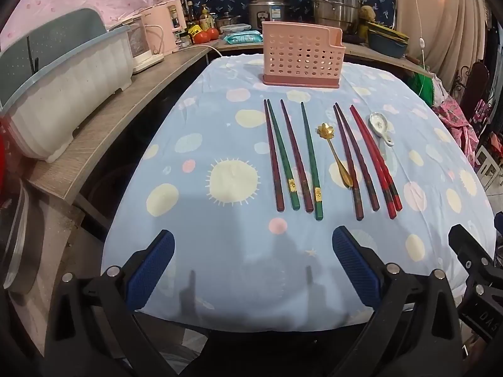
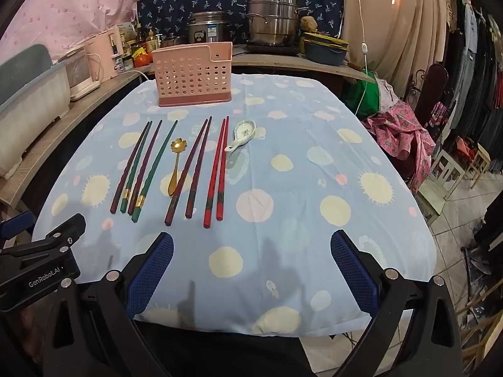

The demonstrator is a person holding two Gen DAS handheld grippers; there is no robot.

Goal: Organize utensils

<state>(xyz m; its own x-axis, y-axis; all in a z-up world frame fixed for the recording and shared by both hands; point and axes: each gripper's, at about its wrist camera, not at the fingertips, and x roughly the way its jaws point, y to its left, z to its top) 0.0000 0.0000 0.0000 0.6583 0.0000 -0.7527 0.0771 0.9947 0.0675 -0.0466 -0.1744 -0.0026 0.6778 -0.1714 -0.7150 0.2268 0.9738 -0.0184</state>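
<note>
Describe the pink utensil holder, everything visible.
The pink utensil holder is a rectangular plastic caddy standing upright on the tablecloth at the far end of the table, beyond the row of chopsticks. Its pale pink walls are perforated with rows of round holes; the base is a darker, dusty pink tray. The top rim steps up to a taller section on the right. No utensil shows above the rim; the inside is not visible. Nothing touches it except the cloth underneath.

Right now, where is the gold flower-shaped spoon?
In both wrist views the gold flower-shaped spoon lies on the blue dotted tablecloth, between a green chopstick and a dark maroon chopstick pair.
</note>
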